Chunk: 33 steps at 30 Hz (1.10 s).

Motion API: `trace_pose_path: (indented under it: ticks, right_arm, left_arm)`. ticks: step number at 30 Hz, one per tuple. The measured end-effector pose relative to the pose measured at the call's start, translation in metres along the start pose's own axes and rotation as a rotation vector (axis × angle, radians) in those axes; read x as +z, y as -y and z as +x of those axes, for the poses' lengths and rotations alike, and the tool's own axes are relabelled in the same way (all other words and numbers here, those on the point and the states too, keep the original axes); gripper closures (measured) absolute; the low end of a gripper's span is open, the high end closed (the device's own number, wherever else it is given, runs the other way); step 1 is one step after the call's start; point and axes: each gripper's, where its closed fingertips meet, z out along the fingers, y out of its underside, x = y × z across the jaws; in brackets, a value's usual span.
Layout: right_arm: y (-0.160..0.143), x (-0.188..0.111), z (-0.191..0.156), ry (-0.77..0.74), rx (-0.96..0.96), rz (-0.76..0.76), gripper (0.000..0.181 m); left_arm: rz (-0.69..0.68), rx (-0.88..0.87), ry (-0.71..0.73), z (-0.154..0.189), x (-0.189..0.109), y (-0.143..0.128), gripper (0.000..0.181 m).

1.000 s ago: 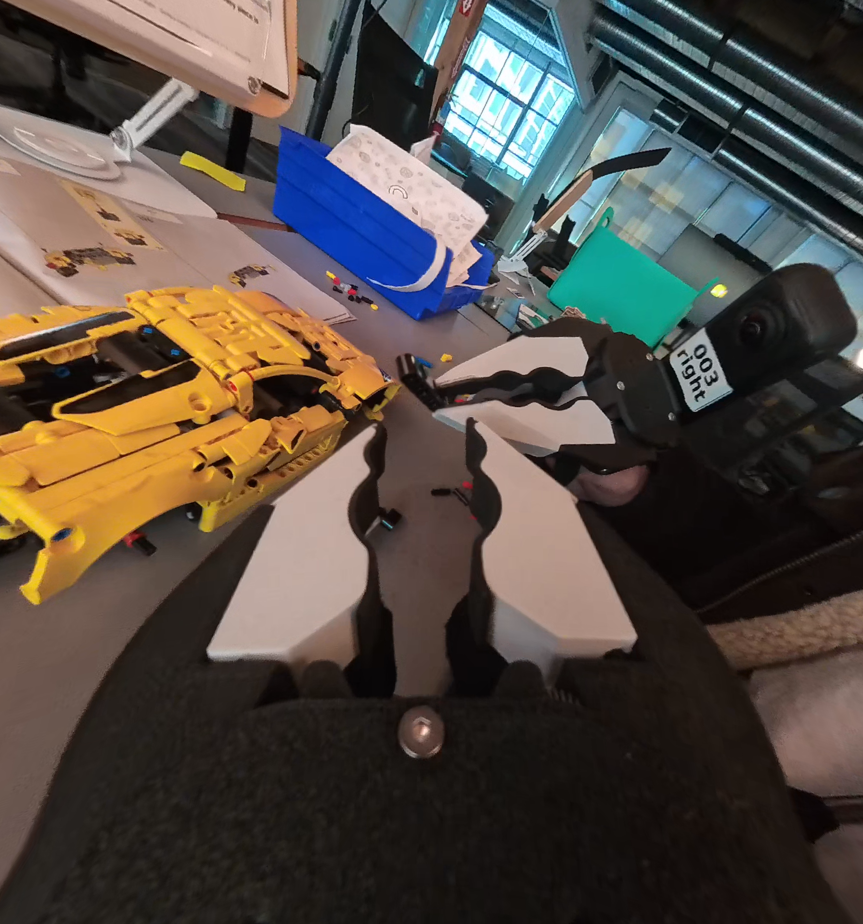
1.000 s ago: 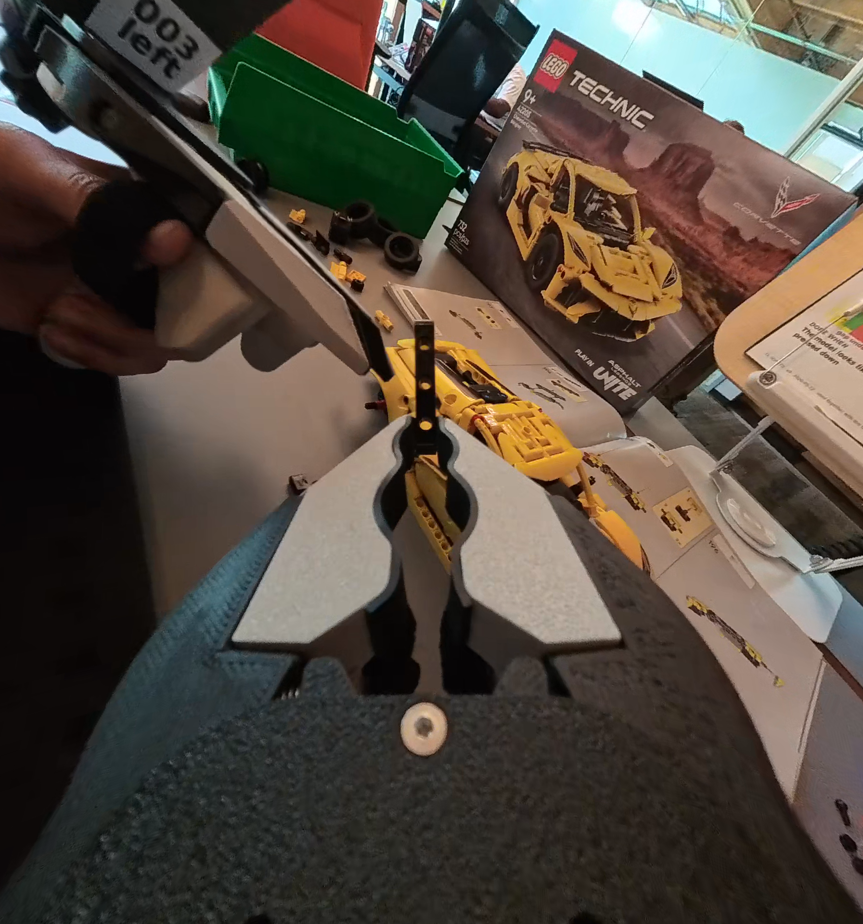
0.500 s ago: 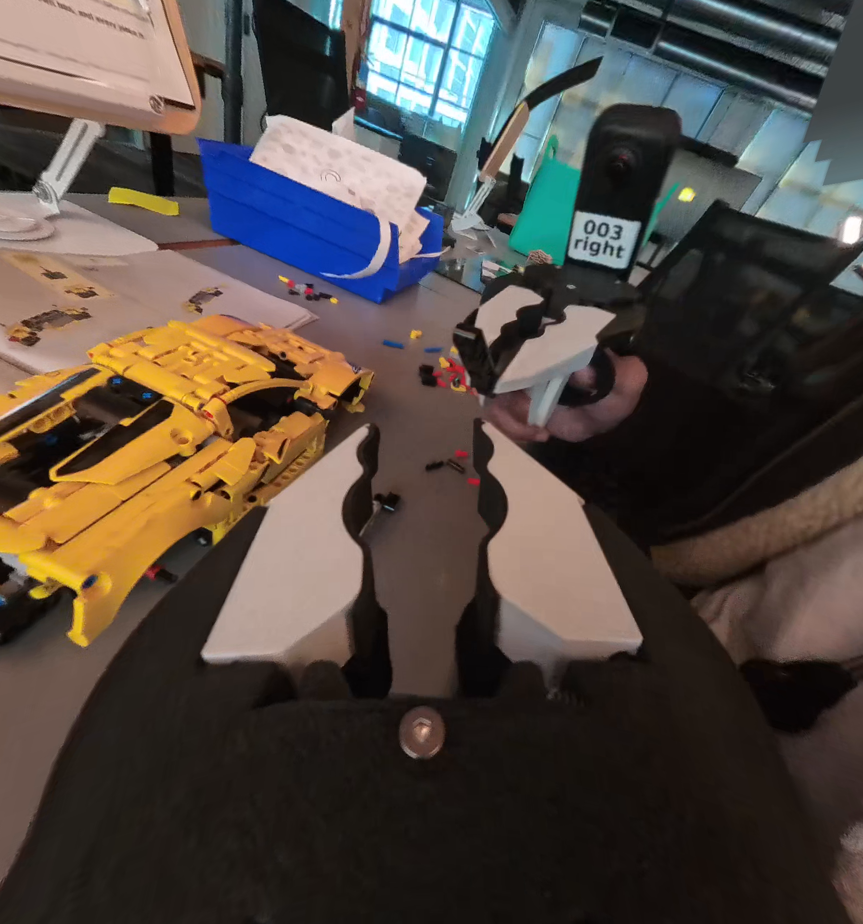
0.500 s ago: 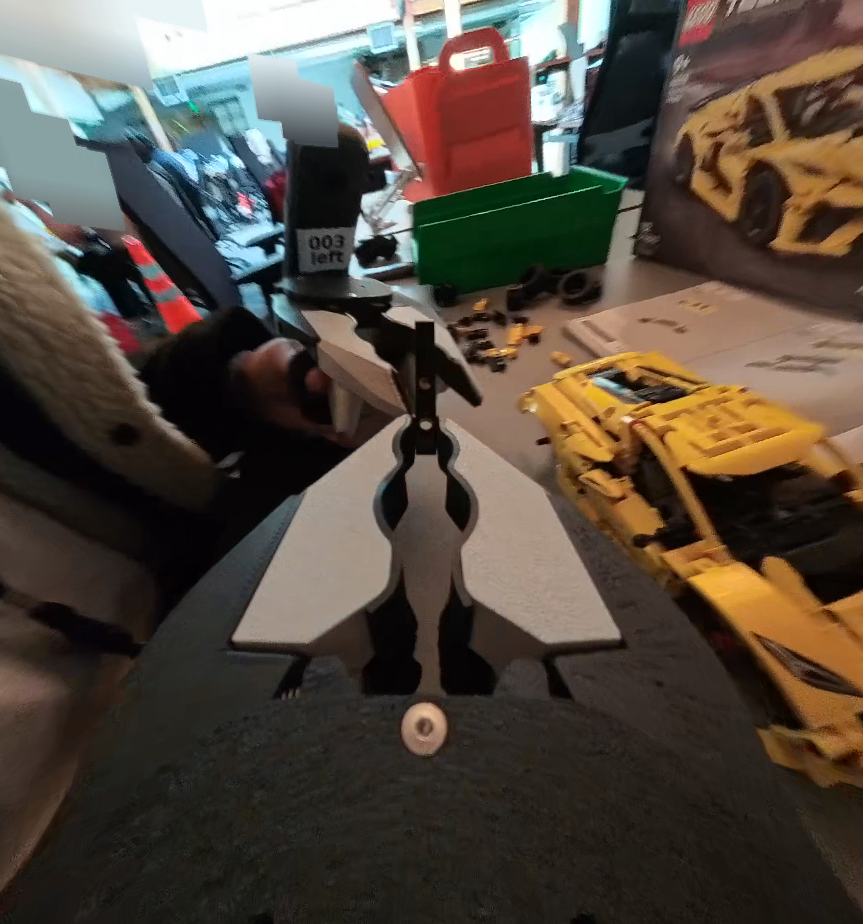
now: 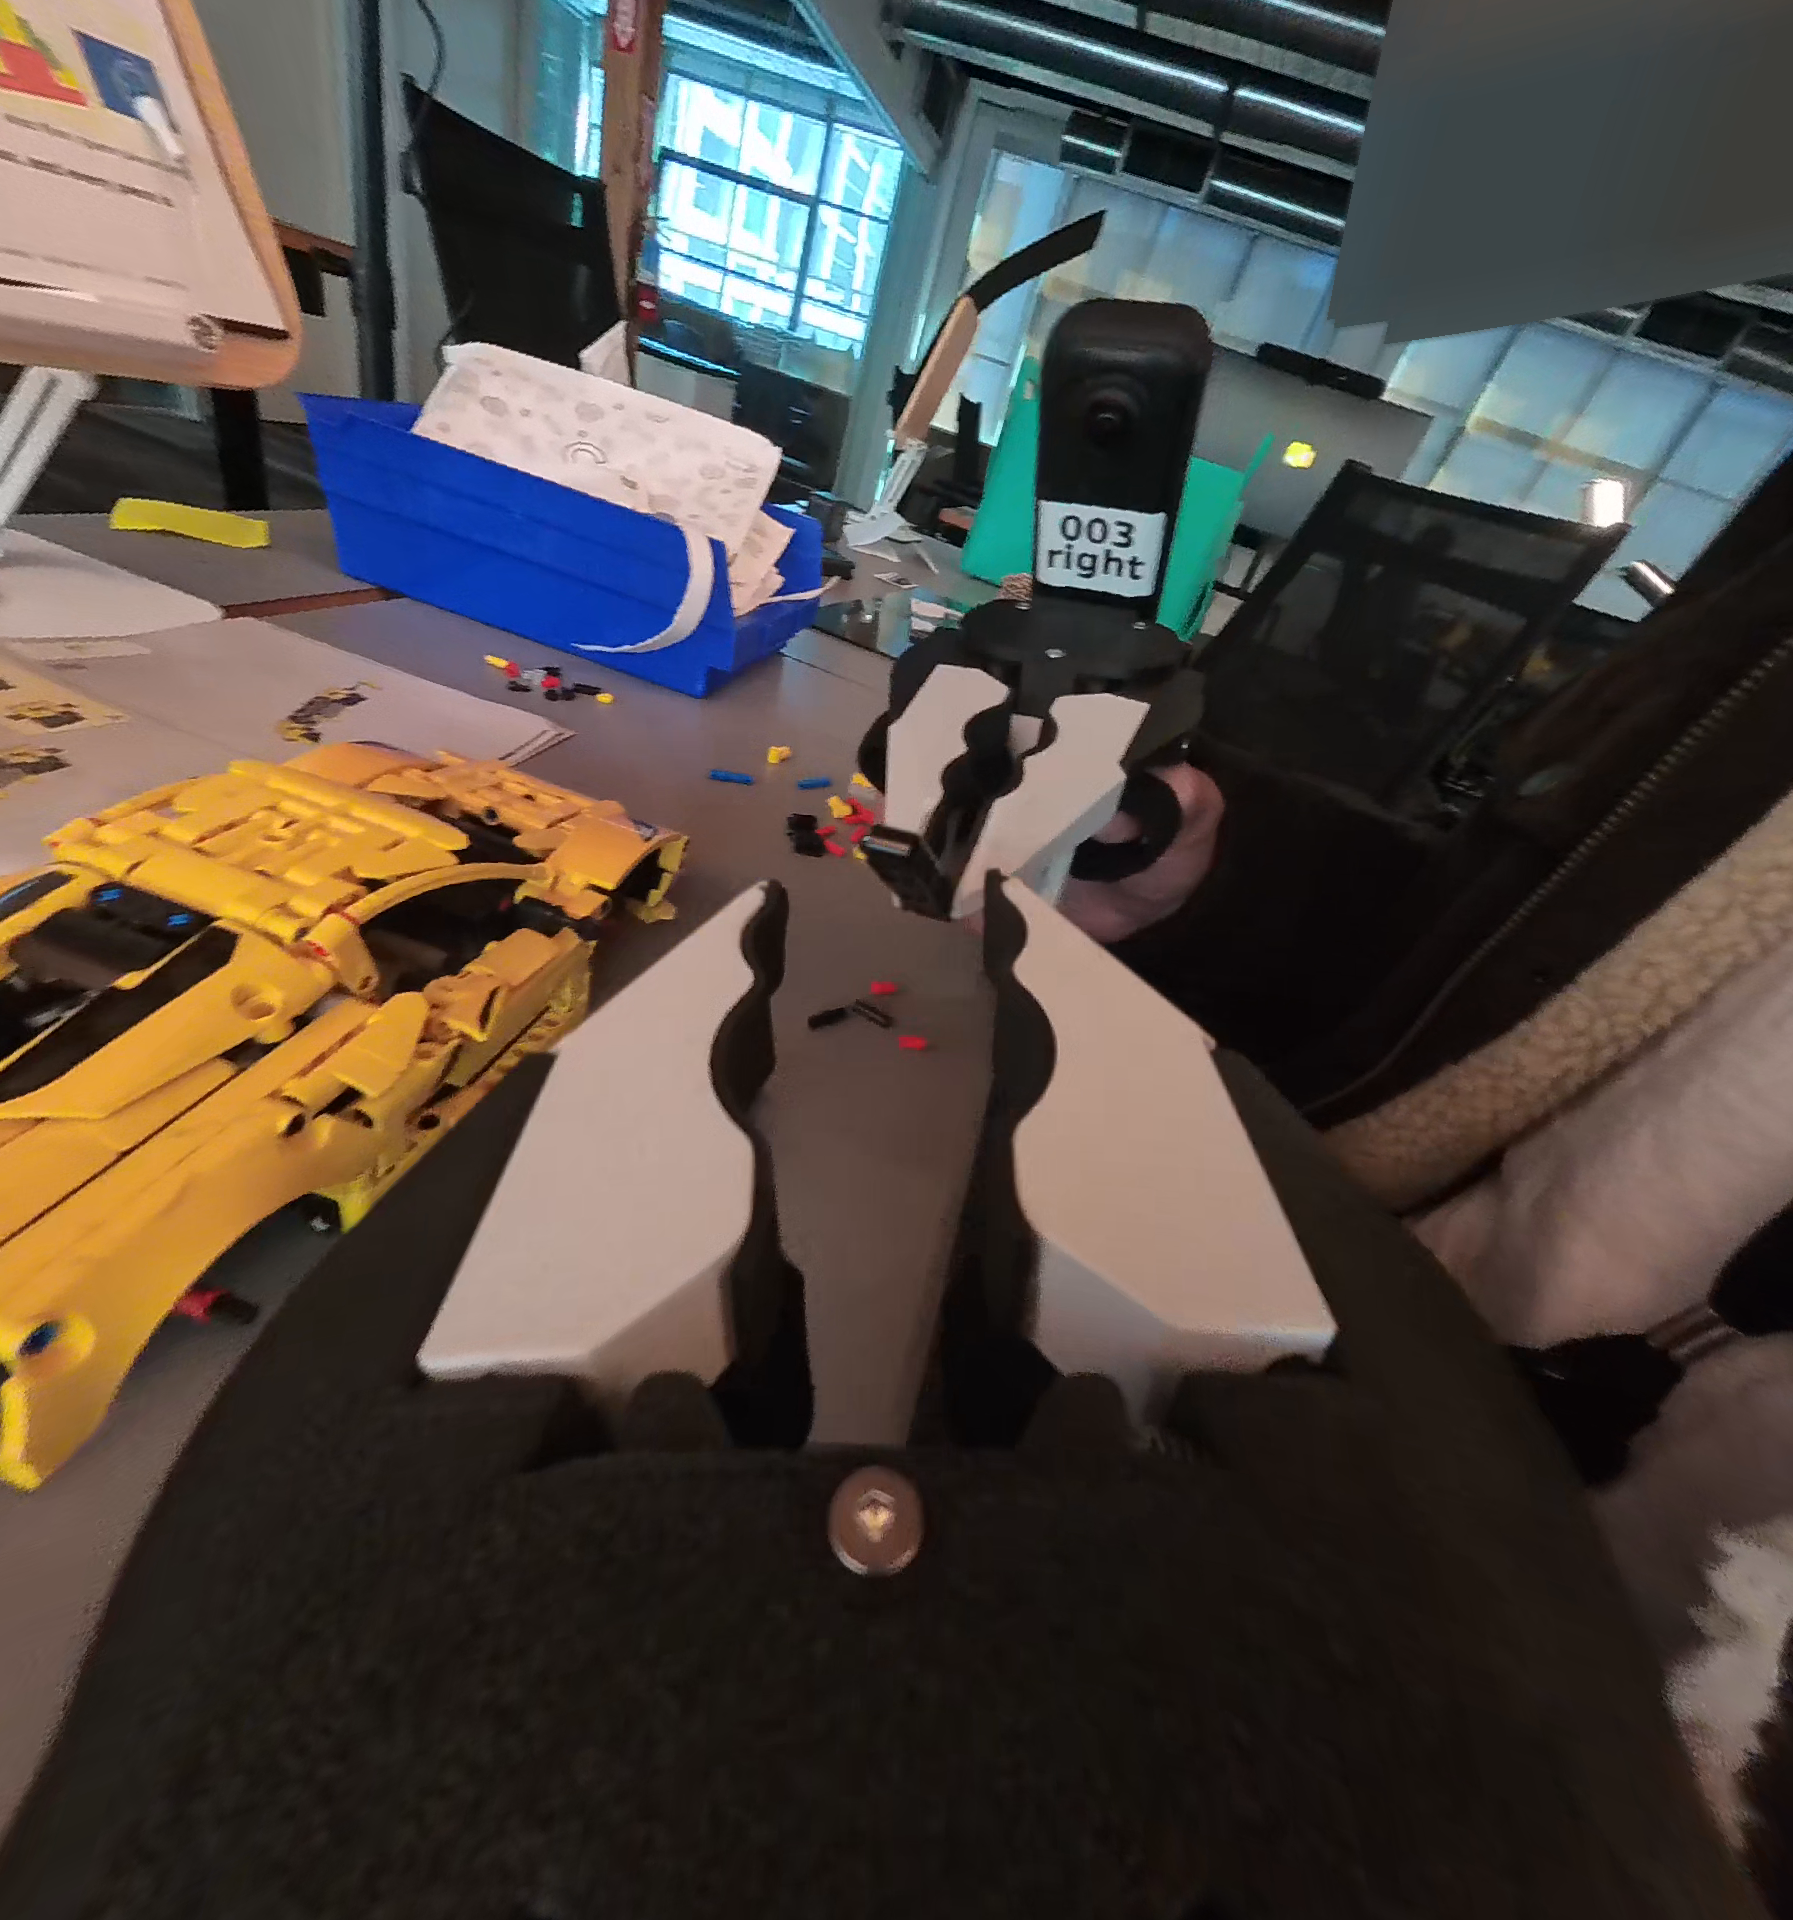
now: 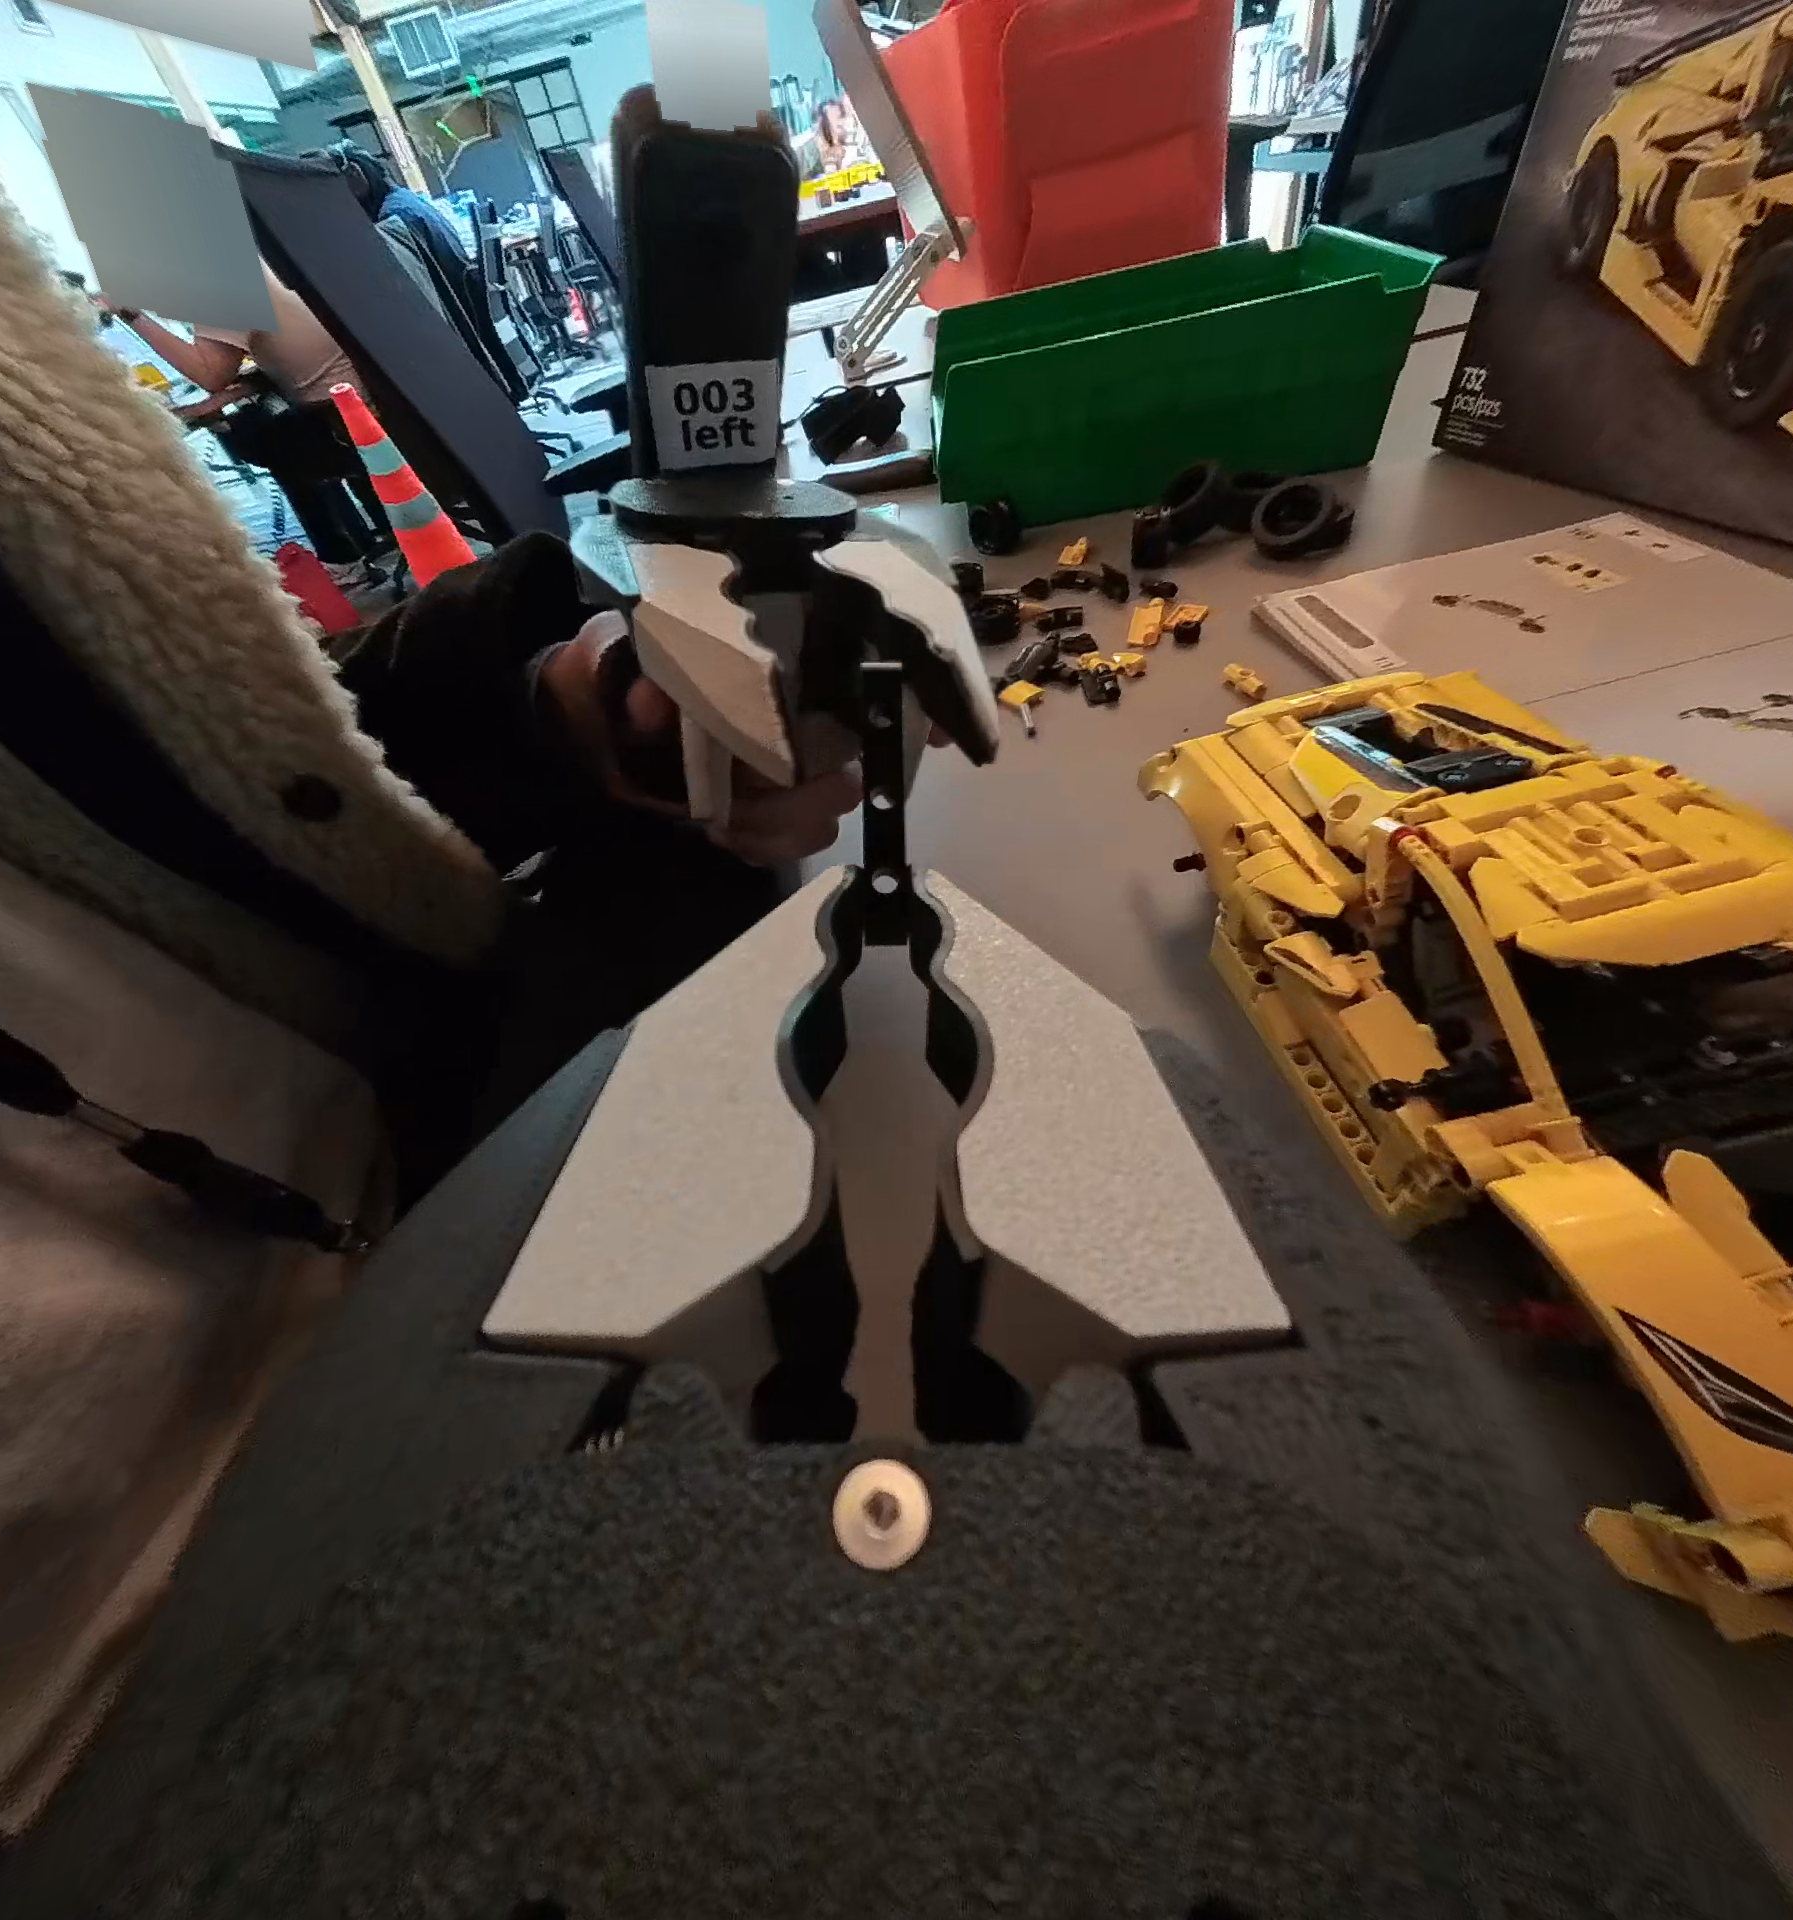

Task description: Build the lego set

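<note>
Right gripper (image 6: pixel 884 883): its grey, wavy-edged fingers (image 6: pixel 1058 1122) are closed on the lower end of a thin black beam (image 6: pixel 884 769) pierced by round holes; the beam stands upright from the tips, its upper end reaching between the fingers of the left gripper (image 6: pixel 830 696), which faces it, spread apart with nothing in its grasp. Seen from the left wrist, the left gripper (image 5: pixel 876 904) shows a wide gap between its fingers (image 5: pixel 622 1164), through which the grey table (image 5: pixel 663 748) and a few small red and black pins (image 5: pixel 866 1013) appear; the right gripper (image 5: pixel 959 883) points toward it, the beam (image 5: pixel 902 868) foreshortened at its tips. Each gripper is held level above the table by a hand (image 5: pixel 1146 862) wrapped round a black handle; a fleece-trimmed sleeve (image 6: pixel 144 582) lies behind.

Containers: a green bin (image 6: pixel 1162 384), open-fronted, contents not visible, with black tyres (image 6: pixel 1245 509) and loose black and yellow parts (image 6: pixel 1089 634) scattered on the table before it; a blue bin (image 5: pixel 518 551) holding crumpled white printed paper bags (image 5: pixel 611 447).

The yellow model car (image 6: pixel 1494 987), angular and partly built with black interior framing exposed, rests on the table beside the grippers; printed instruction sheets (image 6: pixel 1494 603) and the set's box (image 6: pixel 1681 239) lie beyond it.
</note>
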Motion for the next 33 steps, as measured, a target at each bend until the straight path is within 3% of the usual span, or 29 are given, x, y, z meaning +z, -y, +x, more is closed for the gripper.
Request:
trace_pose_path:
  ticks: [9, 16, 21, 25, 30, 33]
  right_arm:
    - [0.000, 0.000, -0.008, 0.066, 0.052, 0.001, 0.175]
    - [0.000, 0.000, 0.005, -0.017, 0.036, 0.006, 0.175]
    - [0.004, -0.002, 0.023, -0.159, -0.019, 0.027, 0.175]
    - [0.011, -0.009, 0.036, -0.250, -0.053, 0.068, 0.175]
    - [0.017, -0.016, 0.042, -0.247, 0.027, 0.123, 0.175]
    - [0.020, -0.017, 0.036, -0.178, 0.081, 0.149, 0.175]
  left_arm:
    - [-0.002, -0.018, -0.049, 0.008, 0.001, 0.000, 0.148]
    - [0.012, -0.038, -0.027, 0.002, -0.001, 0.002, 0.151]
    - [0.022, -0.033, 0.163, -0.027, -0.007, 0.003, 0.151]
    - [0.120, -0.028, 0.323, -0.041, -0.016, 0.020, 0.151]
    - [0.121, 0.234, 0.549, -0.053, -0.028, 0.033, 0.153]
    - [0.128, 0.338, 0.580, -0.050, -0.021, 0.034, 0.152]
